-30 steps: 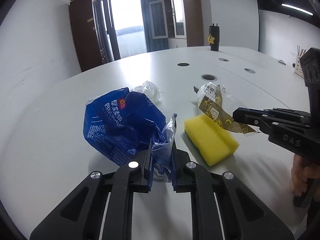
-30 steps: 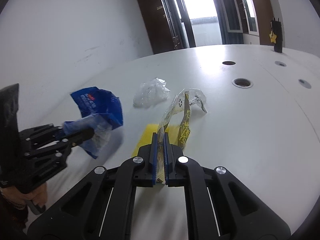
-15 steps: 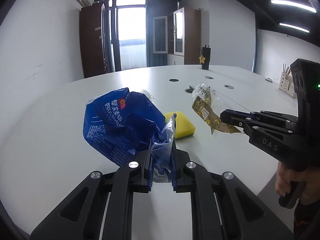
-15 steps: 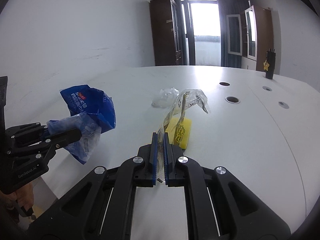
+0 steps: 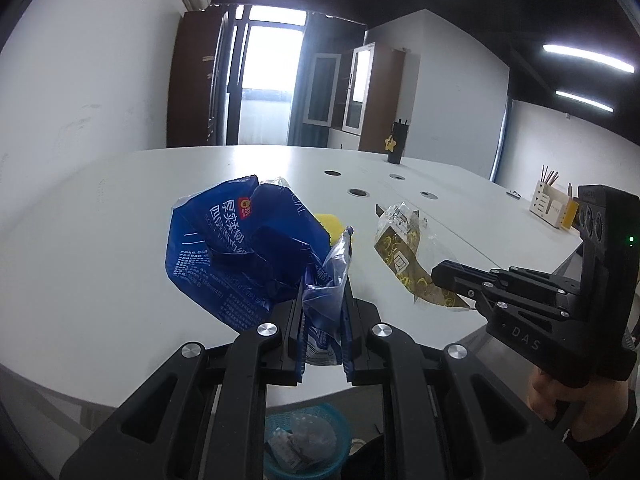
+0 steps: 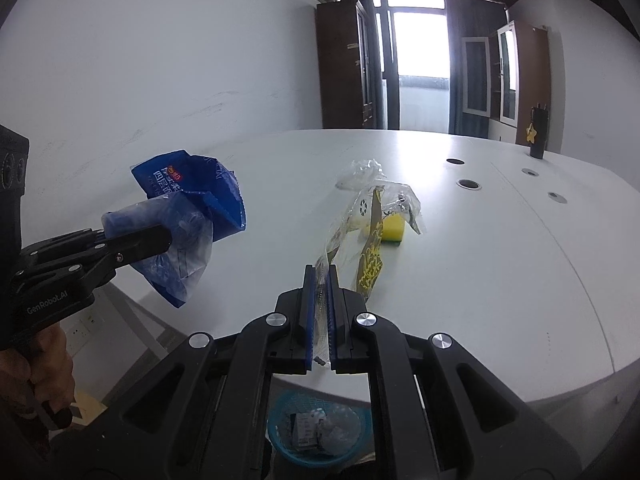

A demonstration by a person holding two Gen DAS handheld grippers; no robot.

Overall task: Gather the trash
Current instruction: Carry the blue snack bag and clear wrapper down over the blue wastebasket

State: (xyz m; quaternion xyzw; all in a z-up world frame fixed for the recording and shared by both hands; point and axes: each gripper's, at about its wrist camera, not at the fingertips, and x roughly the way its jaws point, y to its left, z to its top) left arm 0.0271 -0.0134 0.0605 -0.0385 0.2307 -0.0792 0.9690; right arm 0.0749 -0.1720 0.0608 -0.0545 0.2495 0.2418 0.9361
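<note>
My left gripper (image 5: 322, 304) is shut on a crumpled blue plastic bag (image 5: 244, 244), which hangs in the air over the near edge of the white table (image 5: 100, 240). My right gripper (image 6: 319, 280) is shut on a clear wrapper with gold print (image 6: 370, 232), also lifted off the table. In the left wrist view the right gripper (image 5: 438, 276) holds the gold wrapper (image 5: 404, 256) at the right. In the right wrist view the left gripper (image 6: 160, 236) holds the blue bag (image 6: 192, 200) at the left. A blue mesh bin (image 6: 316, 428) with trash inside stands on the floor below.
A yellow sponge (image 6: 394, 228) and a crumpled clear wrapper (image 6: 360, 172) lie on the table. Round cable holes (image 6: 469, 184) dot its far side. A black cup (image 5: 398, 142) and a white holder (image 5: 550, 204) stand far off. The blue bin (image 5: 308, 440) sits under the table edge.
Both grippers have pulled back from the table's middle toward its near edge, each carrying its wrapper. The sponge now lies farther away, and the blue bin has come into view below.
</note>
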